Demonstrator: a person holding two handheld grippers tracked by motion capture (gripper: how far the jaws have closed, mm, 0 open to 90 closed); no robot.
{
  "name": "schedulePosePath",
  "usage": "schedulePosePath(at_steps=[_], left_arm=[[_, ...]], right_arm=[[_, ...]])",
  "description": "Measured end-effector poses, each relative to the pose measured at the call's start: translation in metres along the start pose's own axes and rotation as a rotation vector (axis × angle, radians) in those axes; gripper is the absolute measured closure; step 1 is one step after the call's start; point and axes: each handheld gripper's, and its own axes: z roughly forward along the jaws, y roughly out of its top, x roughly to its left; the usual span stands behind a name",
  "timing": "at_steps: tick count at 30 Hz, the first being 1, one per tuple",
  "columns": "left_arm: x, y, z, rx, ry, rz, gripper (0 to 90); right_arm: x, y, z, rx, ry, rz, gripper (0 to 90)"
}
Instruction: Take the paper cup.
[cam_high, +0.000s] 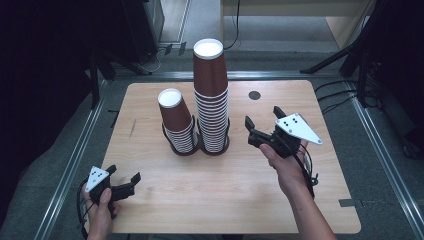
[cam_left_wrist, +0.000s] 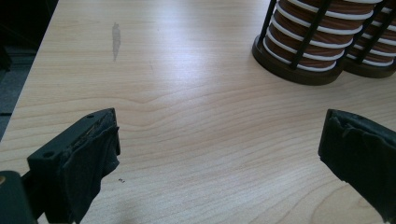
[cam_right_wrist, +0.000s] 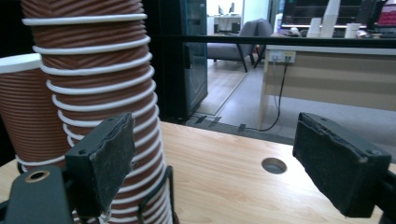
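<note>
Nearest the person, at the front left corner of the wooden worktop (cam_high: 240, 200), the left tongs (cam_high: 124, 178) rest in the left hand (cam_high: 100, 212), low over the wood, with their jaws spread wide apart and nothing between them; the left gripper view looks between those black pads at bare wood grain, with the round base of the black wire holder (cam_left_wrist: 299, 70) at the upper right. Farther in and to the right, the right hand (cam_high: 286, 167) holds the right tongs (cam_high: 262, 120) raised above the worktop, just beside the tall stack of brown paper cups (cam_high: 211, 95) but apart from it; their jaws stand open and empty, and in the right gripper view the tall stack rises behind the left-hand pad, not between the pads. The tall stack stands in the holder near the middle of the worktop, touching the short stack of brown cups (cam_high: 177, 122) on its left. Beyond them a round cable hole (cam_high: 254, 95) sits near the far edge, and past the table lies grey floor (cam_high: 280, 30).
</note>
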Motion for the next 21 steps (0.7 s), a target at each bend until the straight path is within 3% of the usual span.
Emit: schedulePosePath(at_steps=[12,21], left_arm=[[-0.001,0.000,0.000,0.000,-0.003,0.007,0.0],[0.000,0.000,0.000,0.000,-0.016,0.004,0.0]], right_arm=[[0.025,0.017,0.018,-0.026,0.042,-0.021,12.3],[0.050,0.037,0.034,-0.055,0.087,-0.037,5.9]])
